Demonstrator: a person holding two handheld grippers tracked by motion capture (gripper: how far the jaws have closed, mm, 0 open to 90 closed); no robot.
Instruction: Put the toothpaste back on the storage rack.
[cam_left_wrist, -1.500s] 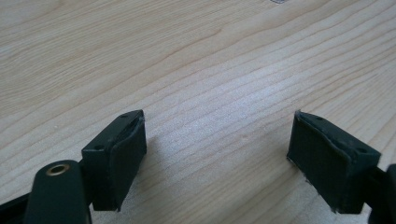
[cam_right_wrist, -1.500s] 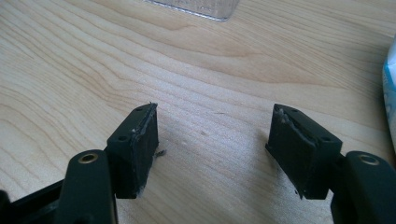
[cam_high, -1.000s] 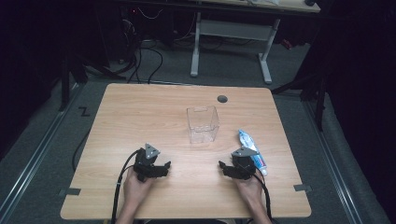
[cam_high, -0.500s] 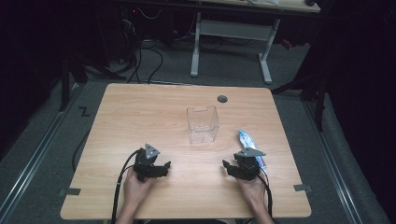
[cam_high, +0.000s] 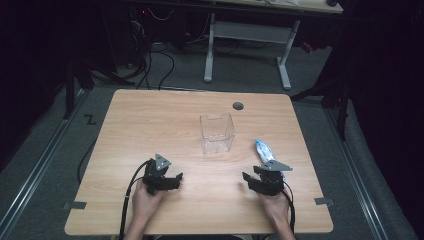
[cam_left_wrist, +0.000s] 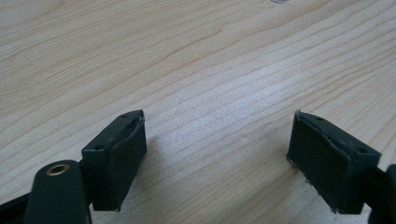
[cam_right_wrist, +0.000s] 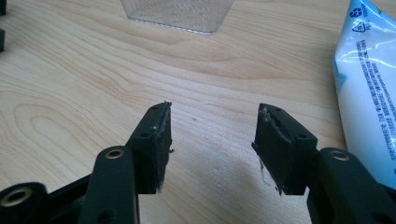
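Wood grain runs under my right gripper (cam_right_wrist: 212, 140), its flat black jaws just closing on nothing; the glossy white-blue packet (cam_right_wrist: 369, 88) lies at right, my left gripper (cam_left_wrist: 217, 154) spread wide.

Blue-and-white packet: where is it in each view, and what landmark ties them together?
High view: blue-and-white packet lies on the table's right side, beside the right gripper.
Right gripper view: at the right edge, right of the open jaws.
Left gripper view: not in it.
Shared landmark: clear box, top centre in the right gripper view.
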